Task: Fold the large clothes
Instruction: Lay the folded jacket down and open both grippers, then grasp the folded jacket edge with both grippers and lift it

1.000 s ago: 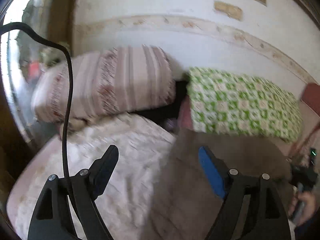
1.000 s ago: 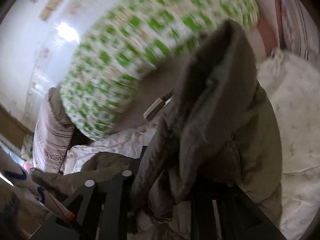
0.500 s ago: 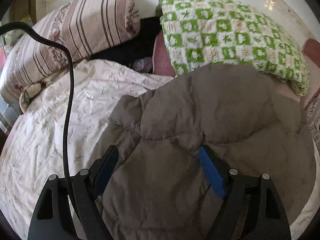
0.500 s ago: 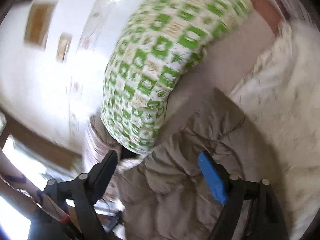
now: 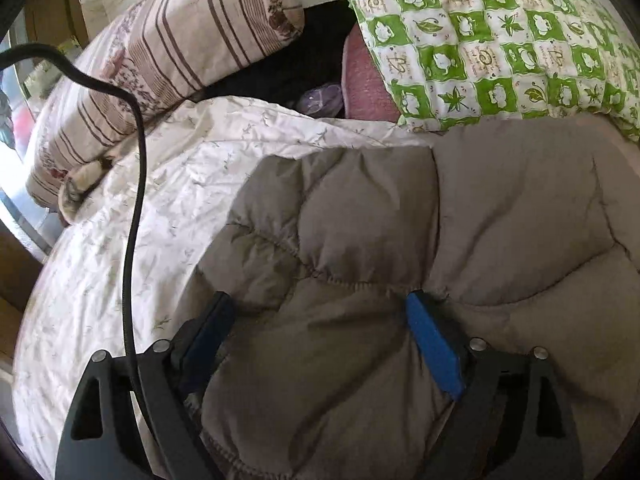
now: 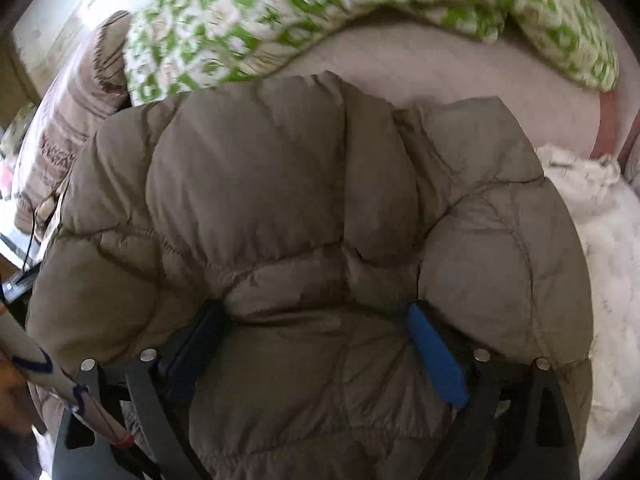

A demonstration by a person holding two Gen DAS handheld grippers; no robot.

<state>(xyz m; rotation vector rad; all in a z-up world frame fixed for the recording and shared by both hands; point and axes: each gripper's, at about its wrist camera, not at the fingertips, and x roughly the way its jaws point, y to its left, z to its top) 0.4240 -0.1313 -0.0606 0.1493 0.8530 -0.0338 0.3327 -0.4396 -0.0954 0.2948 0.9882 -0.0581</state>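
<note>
A puffy grey-brown quilted jacket (image 5: 360,220) lies spread on the bed, and it fills most of the right wrist view (image 6: 260,180). My left gripper (image 5: 320,300) points down onto its near part, jaws wide and opening. Padded fabric bulges up between the blue pads without being pinched. My right gripper (image 6: 316,308) stands the same way over another part of the jacket, its jaws also opening, with cloth between them but not gripped. The jacket's near edge is hidden under both grippers.
A white patterned bedsheet (image 5: 160,208) covers the bed left of the jacket. A striped pillow (image 5: 172,48) and a green-checked quilt (image 5: 500,40) lie at the head, with a pink cloth (image 5: 364,84) between them. A black cable (image 5: 134,200) hangs by the left gripper.
The right gripper let go of the bunched jacket and opened wide; the jacket now lies spread flat. The left gripper came down from facing the wall and pillows to just over the jacket.
</note>
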